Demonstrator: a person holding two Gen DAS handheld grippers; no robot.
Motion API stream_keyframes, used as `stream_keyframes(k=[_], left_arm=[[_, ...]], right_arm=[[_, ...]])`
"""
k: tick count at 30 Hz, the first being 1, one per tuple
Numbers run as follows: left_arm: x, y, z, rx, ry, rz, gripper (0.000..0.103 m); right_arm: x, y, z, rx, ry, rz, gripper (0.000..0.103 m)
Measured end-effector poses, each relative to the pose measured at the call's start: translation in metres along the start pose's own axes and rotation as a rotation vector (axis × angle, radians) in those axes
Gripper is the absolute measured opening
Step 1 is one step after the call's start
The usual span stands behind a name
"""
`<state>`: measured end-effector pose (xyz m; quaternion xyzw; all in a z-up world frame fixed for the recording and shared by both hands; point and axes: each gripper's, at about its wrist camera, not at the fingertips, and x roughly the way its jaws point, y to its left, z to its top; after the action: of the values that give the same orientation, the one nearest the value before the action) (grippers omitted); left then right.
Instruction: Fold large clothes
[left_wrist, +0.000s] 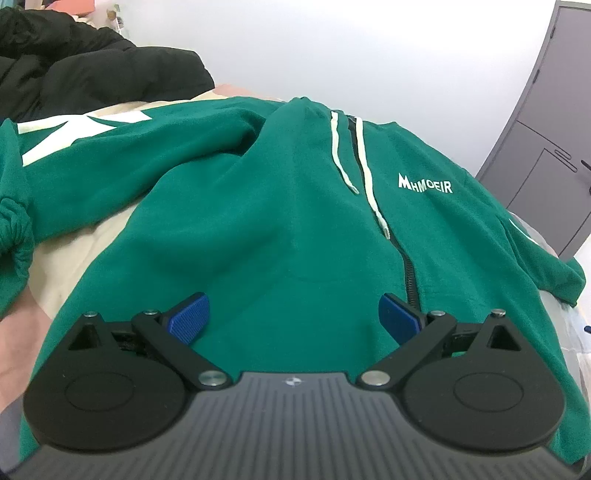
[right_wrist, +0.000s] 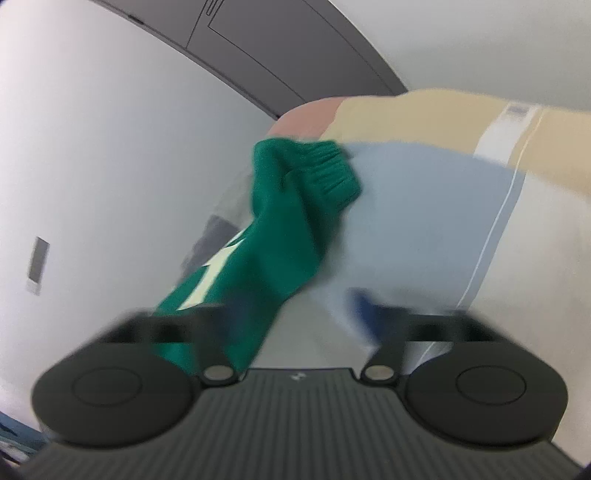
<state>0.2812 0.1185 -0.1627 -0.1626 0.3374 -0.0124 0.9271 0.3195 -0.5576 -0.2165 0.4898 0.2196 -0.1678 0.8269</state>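
A large green zip hoodie (left_wrist: 280, 206) with white drawstrings and white lettering lies face up on a bed. Its left sleeve (left_wrist: 92, 140) spreads out to the left. My left gripper (left_wrist: 293, 317) is open and empty, its blue pads just above the hoodie's lower front. In the blurred right wrist view the hoodie's other sleeve (right_wrist: 280, 229), with a ribbed cuff (right_wrist: 328, 173), runs up from my right gripper (right_wrist: 291, 325). The sleeve lies over the left finger; the right blue pad (right_wrist: 364, 317) stands well apart from it. The jaws look open.
A black jacket (left_wrist: 85, 70) lies at the bed's far left. The bed cover (left_wrist: 66, 266) is beige and pink, with blue and white patches (right_wrist: 424, 221) in the right wrist view. A grey door (left_wrist: 550, 122) stands at the right, beside a white wall.
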Motion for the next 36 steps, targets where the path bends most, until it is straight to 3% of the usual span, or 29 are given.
stream_keyframes(k=[4, 10, 13, 19, 23, 26, 29, 33, 36], left_arm=[[-0.004, 0.000, -0.002, -0.009, 0.007, -0.016, 0.100], [-0.006, -0.001, -0.002, -0.037, 0.000, -0.020, 0.100], [-0.004, -0.001, -0.001, -0.051, -0.004, -0.016, 0.100], [-0.005, 0.003, 0.003, -0.100, -0.065, -0.049, 0.100], [0.002, 0.002, 0.009, -0.104, -0.106, -0.024, 0.100], [0.012, -0.001, 0.013, -0.103, -0.107, -0.011, 0.100], [0.028, -0.005, 0.016, -0.096, -0.101, 0.000, 0.100], [0.049, -0.010, 0.019, -0.088, -0.088, 0.023, 0.100], [0.059, -0.010, 0.020, -0.089, -0.078, 0.023, 0.100]], right_arm=[[0.022, 0.018, -0.007, -0.028, 0.046, 0.004, 0.091], [0.063, 0.026, -0.004, 0.033, 0.085, 0.100, 0.091], [0.094, 0.036, -0.004, 0.007, 0.102, 0.078, 0.090], [0.144, 0.049, 0.002, -0.133, -0.032, 0.043, 0.092], [0.173, 0.058, 0.022, -0.175, -0.123, 0.064, 0.089], [0.195, 0.063, 0.039, -0.210, -0.149, 0.060, 0.070], [0.214, 0.073, 0.050, -0.325, -0.136, 0.043, 0.031], [0.222, 0.083, 0.066, -0.400, -0.161, 0.025, 0.017], [0.223, 0.098, 0.076, -0.451, -0.201, 0.000, 0.013]])
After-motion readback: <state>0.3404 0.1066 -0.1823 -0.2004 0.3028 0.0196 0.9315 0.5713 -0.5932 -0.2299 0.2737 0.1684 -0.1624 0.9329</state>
